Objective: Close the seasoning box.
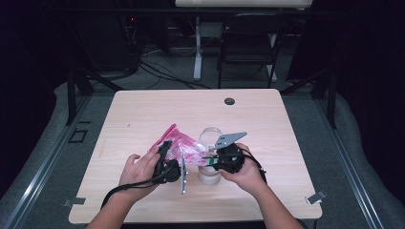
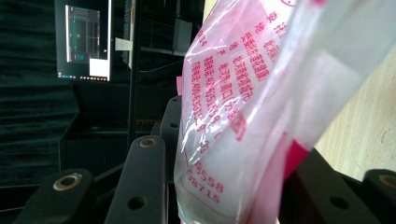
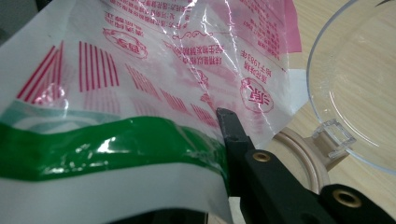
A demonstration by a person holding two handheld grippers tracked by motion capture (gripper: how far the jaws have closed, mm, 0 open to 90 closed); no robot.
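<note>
A pink-and-white printed plastic bag (image 1: 179,143) hangs over the wooden table (image 1: 143,109), stretched between both grippers. My left gripper (image 1: 166,145) points away from the person, and its jaws close on the bag's lower edge (image 2: 224,154). From the right, my right gripper (image 1: 206,160) is shut on the bag's end with the green band (image 3: 116,144); one black fingertip (image 3: 226,119) lies against the film and the other is hidden beneath it. A clear jar (image 1: 210,143) stands just behind the right gripper, its see-through lid (image 3: 355,93) flipped open beside the tan rim (image 3: 299,154).
A dark cable hole (image 1: 229,101) sits near the table's far edge. A black folding chair (image 1: 248,43) and a white desk leg (image 1: 197,47) stand beyond the table. A lit monitor (image 2: 84,42) glows in the dark room.
</note>
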